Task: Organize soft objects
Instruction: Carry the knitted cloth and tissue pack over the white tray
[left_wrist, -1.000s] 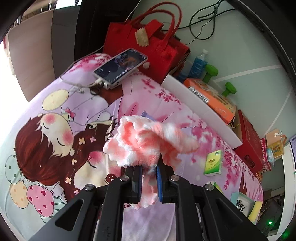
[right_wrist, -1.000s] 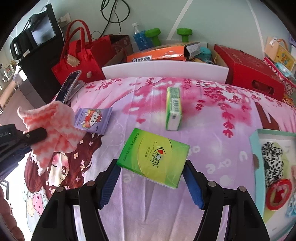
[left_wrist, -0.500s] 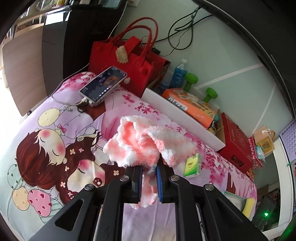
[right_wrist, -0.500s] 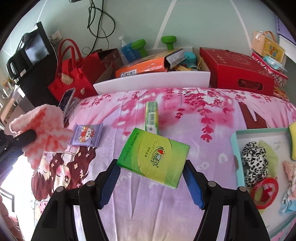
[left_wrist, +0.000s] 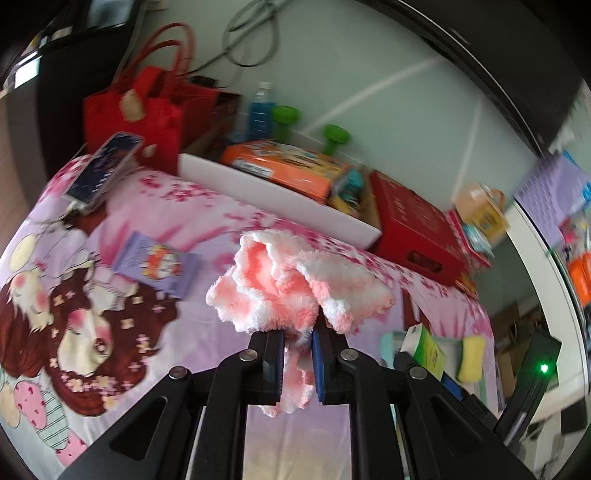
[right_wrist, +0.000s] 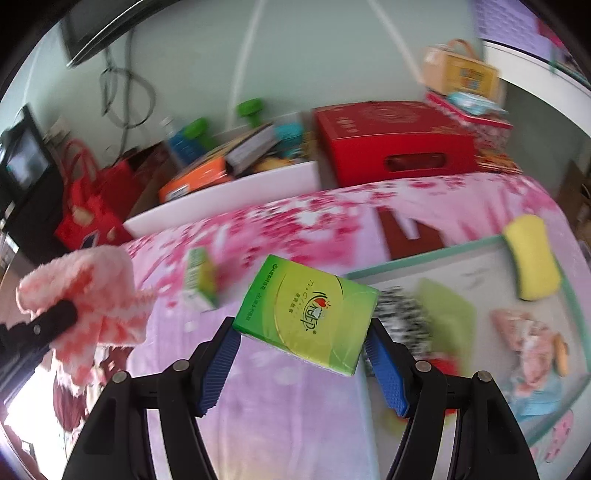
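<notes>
My left gripper (left_wrist: 298, 341) is shut on a fluffy pink-and-white cloth (left_wrist: 291, 288), which bunches above the fingers and hangs below them over the bed. In the right wrist view the same cloth (right_wrist: 92, 295) hangs at the far left. My right gripper (right_wrist: 301, 332) is shut on a green tissue pack (right_wrist: 306, 314), held tilted above the pink bedsheet. To its right lies a teal-rimmed tray (right_wrist: 424, 258) holding a yellow sponge (right_wrist: 532, 258), a black-and-white scrunchie (right_wrist: 402, 317) and other soft items. A second green pack (right_wrist: 201, 280) lies on the sheet.
A purple wipes packet (left_wrist: 159, 264) and a phone (left_wrist: 105, 168) lie on the bed. Behind it stand a red bag (left_wrist: 147, 107), a white bin (left_wrist: 280, 192) with an orange box, green dumbbells (left_wrist: 334, 134) and a red carton (right_wrist: 395, 144).
Both grippers have swung to the right and risen a little with their loads. The tray has come much closer in the right wrist view, and the purple packet has come into the left view.
</notes>
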